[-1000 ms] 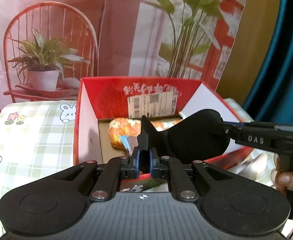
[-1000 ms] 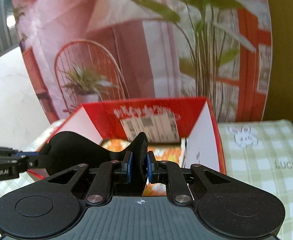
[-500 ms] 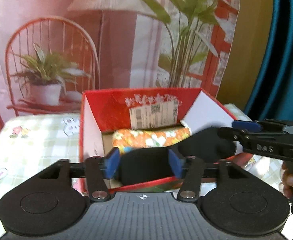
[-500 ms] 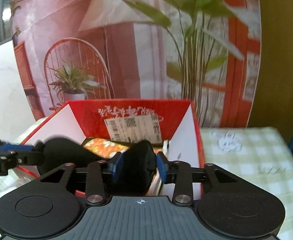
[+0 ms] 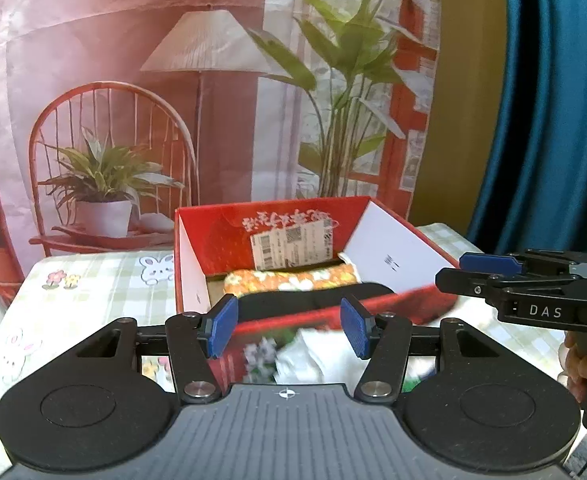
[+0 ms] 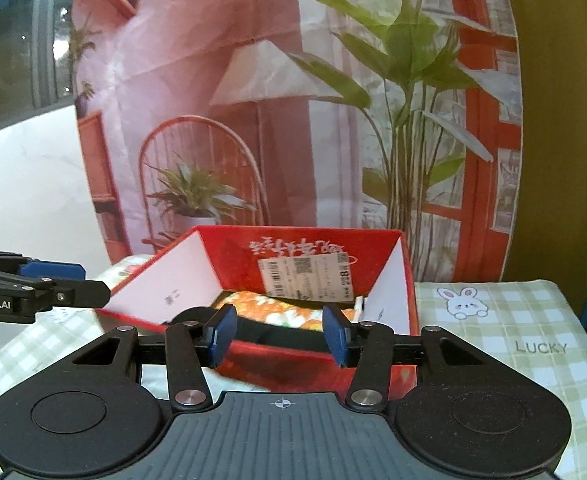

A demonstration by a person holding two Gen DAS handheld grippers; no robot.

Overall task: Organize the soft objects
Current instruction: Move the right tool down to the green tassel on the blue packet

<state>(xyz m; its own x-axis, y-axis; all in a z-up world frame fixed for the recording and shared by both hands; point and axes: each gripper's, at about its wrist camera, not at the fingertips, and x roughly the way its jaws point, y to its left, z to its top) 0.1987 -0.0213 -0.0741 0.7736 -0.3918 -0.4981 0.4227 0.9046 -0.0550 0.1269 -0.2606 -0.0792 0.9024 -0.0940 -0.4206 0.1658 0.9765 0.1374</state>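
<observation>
A black soft cloth [image 5: 313, 300] lies inside the red cardboard box [image 5: 221, 236], along its near wall, in front of an orange floral roll [image 5: 289, 280]. My left gripper [image 5: 287, 330] is open and empty, held back from the box's near wall. My right gripper [image 6: 279, 336] is open and empty, also just short of the box [image 6: 233, 256]. The black cloth [image 6: 285, 330] and the floral roll [image 6: 261, 308] show past its fingers. Each gripper shows from the side in the other's view.
A white and green floral cloth [image 5: 313, 356] lies on the checked tablecloth [image 5: 93, 280] in front of the box, under my left gripper. A printed backdrop hangs behind the table. A blue curtain [image 5: 553, 120] is at the right.
Both grippers were shut on the black cloth above the box. They opened, let it drop into the box, and pulled back and up.
</observation>
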